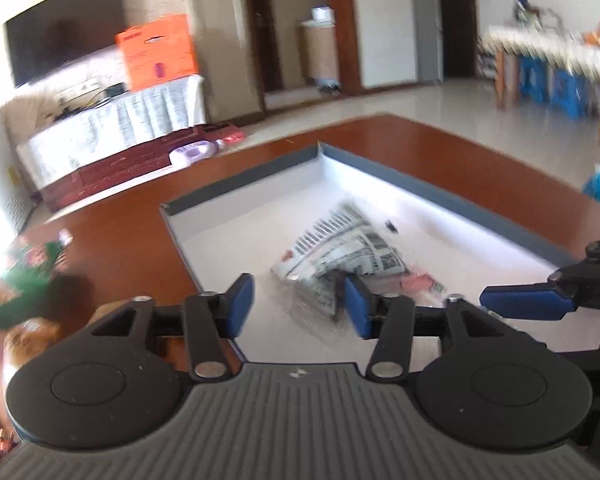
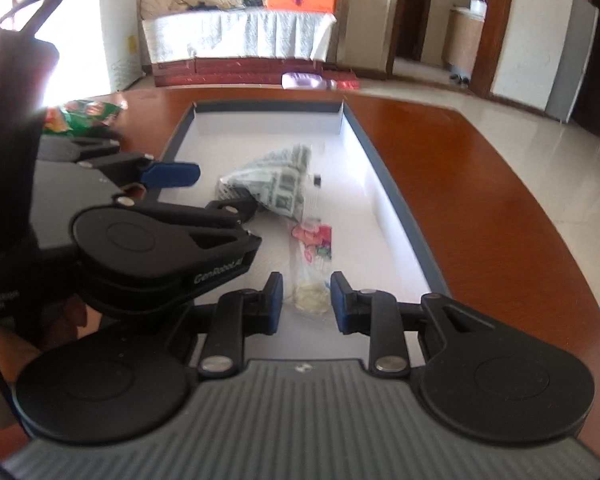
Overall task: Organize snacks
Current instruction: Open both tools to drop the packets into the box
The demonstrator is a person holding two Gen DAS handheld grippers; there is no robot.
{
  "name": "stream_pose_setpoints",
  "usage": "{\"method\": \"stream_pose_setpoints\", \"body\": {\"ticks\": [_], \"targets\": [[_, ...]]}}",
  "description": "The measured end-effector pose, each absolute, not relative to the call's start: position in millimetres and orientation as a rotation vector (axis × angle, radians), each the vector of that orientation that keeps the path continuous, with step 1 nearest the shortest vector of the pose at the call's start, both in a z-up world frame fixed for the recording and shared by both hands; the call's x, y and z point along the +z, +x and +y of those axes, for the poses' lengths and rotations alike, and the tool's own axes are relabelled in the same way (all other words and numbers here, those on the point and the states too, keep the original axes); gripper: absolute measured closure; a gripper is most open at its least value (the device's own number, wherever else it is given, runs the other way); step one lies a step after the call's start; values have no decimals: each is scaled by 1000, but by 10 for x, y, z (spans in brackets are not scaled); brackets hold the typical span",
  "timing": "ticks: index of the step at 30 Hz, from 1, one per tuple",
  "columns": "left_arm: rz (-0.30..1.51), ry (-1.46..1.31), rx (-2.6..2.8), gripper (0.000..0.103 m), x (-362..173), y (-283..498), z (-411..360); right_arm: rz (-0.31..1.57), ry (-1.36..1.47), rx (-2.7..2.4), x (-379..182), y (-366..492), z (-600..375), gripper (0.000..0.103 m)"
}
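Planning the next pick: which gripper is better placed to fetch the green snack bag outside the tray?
Left. The green snack bag lies on the table beside the left gripper, whose jaws stand open and empty. The right gripper sits over the tray, farther away.

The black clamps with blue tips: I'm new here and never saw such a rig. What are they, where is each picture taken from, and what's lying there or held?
They are hand-held two-finger grippers, one in each of a person's hands, each with a forward-looking camera. One picture is from the left gripper, the other from the right gripper. On a table sits a grey-rimmed tray holding a newsprint-patterned packet and a clear packet with pink print; a green snack bag lies outside it. The left gripper is open and empty. The right one's jaws flank the clear packet's end; whether they pinch it is unclear.
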State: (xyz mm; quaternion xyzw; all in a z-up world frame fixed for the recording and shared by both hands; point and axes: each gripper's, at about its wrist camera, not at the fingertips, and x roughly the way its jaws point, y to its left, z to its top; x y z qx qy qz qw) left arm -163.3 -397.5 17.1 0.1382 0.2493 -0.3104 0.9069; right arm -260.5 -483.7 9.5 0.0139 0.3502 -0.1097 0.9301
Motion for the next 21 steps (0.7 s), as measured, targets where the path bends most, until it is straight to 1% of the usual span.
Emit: {"method": "stream_pose_setpoints", "body": {"ticks": [1, 3, 5, 7, 9, 10, 12, 14, 21], "targets": [[492, 262, -627, 27, 220, -1669, -3881, 695, 11, -232, 142, -2630, -4778, 73], [407, 225, -581, 1, 322, -1780, -3692, 649, -24, -255, 229, -2686, -4690, 72], [365, 211, -577, 0, 386, -1860, -3555, 607, -19, -262, 290, -2740, -4655, 68], [392, 211, -580, 0, 405, -1844, -3467, 594, -9, -256, 310, -2778, -4635, 62], [421, 200, -573, 0, 400, -1819, -3373, 597, -13, -261, 300, -2814, -4607, 51], [432, 195, -565, 0, 418, -1818, -3337, 596, -15, -265, 303, -2823, -4592, 48], [447, 186, -547, 0, 442, -1841, -3260, 588, -12, -270, 317, -2845, -4584, 36], [459, 178, -534, 0, 480, -1876, -3186, 580, -2, -275, 323, -2889, -4576, 29], [493, 192, -459, 0, 550, -1851, -2790, 522, -5, -232, 377, -3042, -4441, 28]]}}
